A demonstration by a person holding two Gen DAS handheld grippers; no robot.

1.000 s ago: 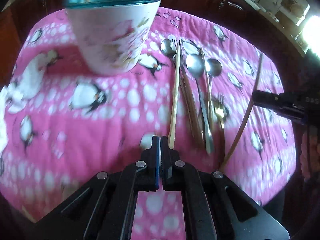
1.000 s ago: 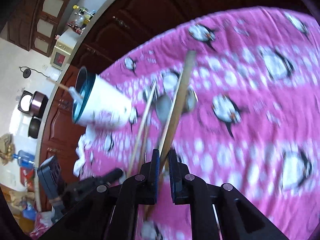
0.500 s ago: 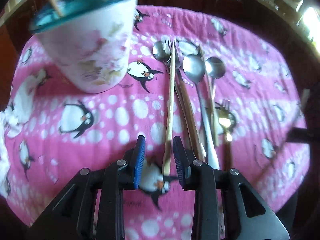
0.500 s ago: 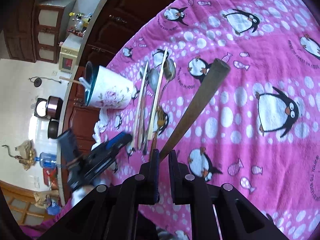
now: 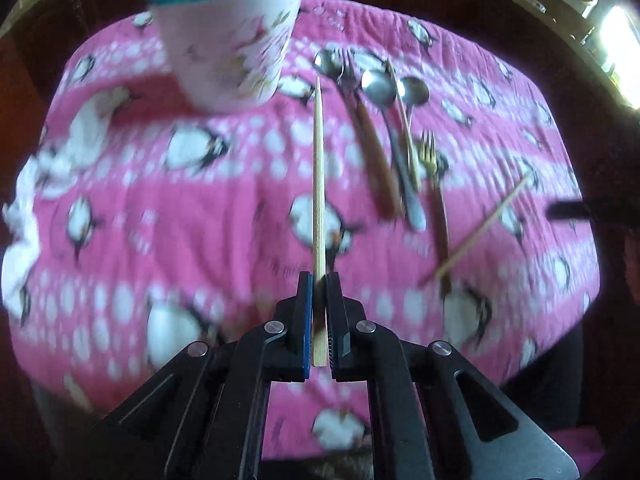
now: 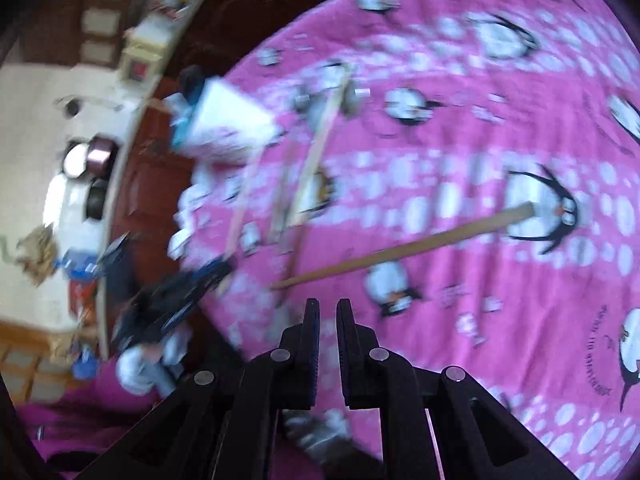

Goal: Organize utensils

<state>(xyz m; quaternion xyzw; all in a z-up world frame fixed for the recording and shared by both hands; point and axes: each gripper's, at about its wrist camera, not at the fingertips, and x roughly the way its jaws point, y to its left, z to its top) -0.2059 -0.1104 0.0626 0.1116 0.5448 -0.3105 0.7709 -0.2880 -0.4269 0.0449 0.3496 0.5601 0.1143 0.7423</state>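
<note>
The left tongs (image 5: 319, 280) have just closed on a chopstick (image 5: 319, 168) pointing straight ahead toward the cup (image 5: 228, 36); the right tongs (image 6: 327, 308), nearly shut, hold nothing.

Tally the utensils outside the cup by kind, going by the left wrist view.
Chopsticks: 3, one in the left gripper, one among the spoons, one loose at the right
Spoons: 3
Forks: 1
Total: 7, though blur may hide another.
</note>
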